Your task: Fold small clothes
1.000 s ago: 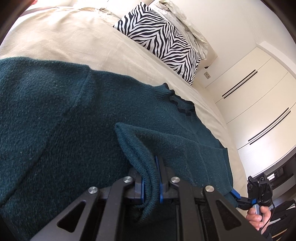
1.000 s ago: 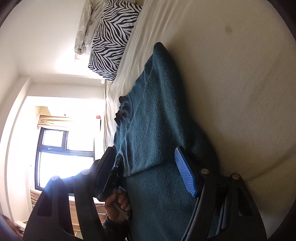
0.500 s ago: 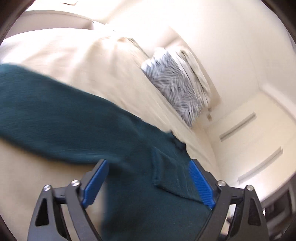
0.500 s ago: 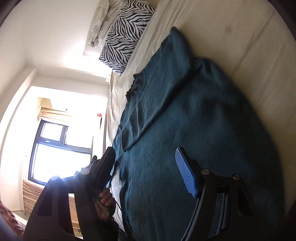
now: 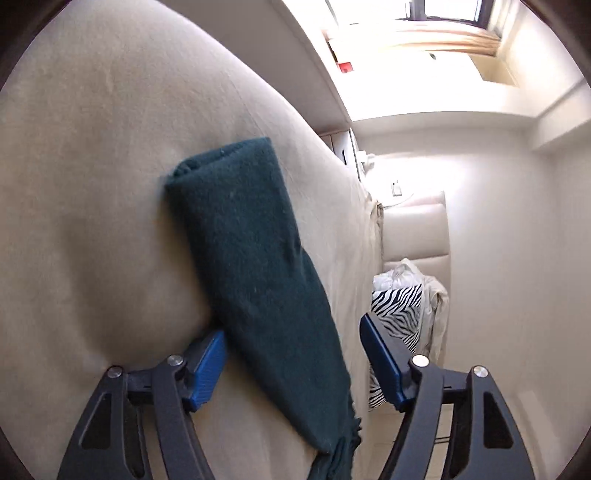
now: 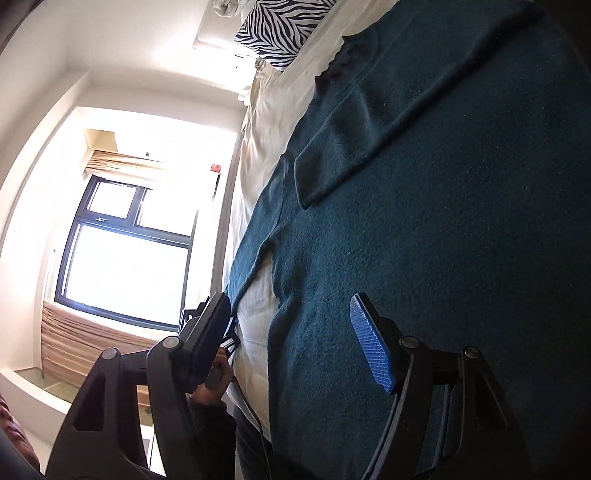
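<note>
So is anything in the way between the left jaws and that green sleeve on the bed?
Nothing visible is. The left gripper stands open right at the dark green sleeve, which lies flat on the cream bed cover and runs between the jaws. Those jaws have just been closing a little, but the pads are not pressing on it.

One dark teal sweater (image 6: 461,229) lies on one bed (image 5: 92,184), with one of its sleeves (image 5: 251,266) stretched out and one sleeve (image 6: 369,136) folded across the body. There are two grippers, the left gripper (image 5: 293,363) and the right gripper (image 6: 291,339), each with two fingers. One zebra-striped pillow (image 6: 280,26), one window (image 6: 125,254) and one hand (image 6: 212,384) are visible.
</note>
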A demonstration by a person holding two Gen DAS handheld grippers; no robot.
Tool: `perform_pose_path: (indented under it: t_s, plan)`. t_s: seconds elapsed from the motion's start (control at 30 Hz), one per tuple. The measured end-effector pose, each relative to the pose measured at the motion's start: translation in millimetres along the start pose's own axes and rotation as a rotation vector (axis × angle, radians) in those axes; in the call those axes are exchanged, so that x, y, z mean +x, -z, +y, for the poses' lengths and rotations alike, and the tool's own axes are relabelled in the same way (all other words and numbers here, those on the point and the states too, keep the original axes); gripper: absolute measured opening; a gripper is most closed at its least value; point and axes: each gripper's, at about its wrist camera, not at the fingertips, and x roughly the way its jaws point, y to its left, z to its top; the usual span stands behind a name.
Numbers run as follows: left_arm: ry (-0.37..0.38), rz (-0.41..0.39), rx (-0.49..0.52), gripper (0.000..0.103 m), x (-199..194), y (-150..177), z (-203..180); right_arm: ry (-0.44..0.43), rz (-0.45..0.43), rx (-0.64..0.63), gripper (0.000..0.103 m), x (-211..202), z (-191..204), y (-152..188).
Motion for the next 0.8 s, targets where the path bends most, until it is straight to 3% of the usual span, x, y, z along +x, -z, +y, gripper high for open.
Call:
perform_pose_path:
  t_s: [0.17,0.27,0.37,0.4,0.43,0.53,0.63,0.8]
  plan:
    - [-0.025,-0.004,-0.014,0.065,26,-11,-7,-0.003,-0.015,0.013,0.067,-4,7,-4]
    - [-0.036,0.009,-0.008,0.054,35,-6,-16,-0.004,-0.027,0.011,0.067,-5,12,-8]
    - [-0.046,0.006,0.060,0.036,35,5,-35,-0.006,-0.041,0.009,0.067,-12,9,-17]
    - [-0.050,0.010,0.100,0.023,35,11,-45,-0.003,-0.046,0.008,0.065,-14,8,-21]
    - [-0.062,0.018,0.146,0.009,39,20,-56,0.003,-0.055,0.008,0.065,-16,6,-24]
    - [-0.075,0.066,0.316,0.009,61,60,-101,0.011,-0.074,0.030,0.062,-20,-7,-37]
    - [-0.081,0.126,0.539,0.008,89,120,-152,0.016,-0.090,0.060,0.059,-28,-20,-47]
    - [-0.128,0.220,0.974,0.008,130,248,-207,0.022,-0.118,0.090,0.059,-41,-38,-58]
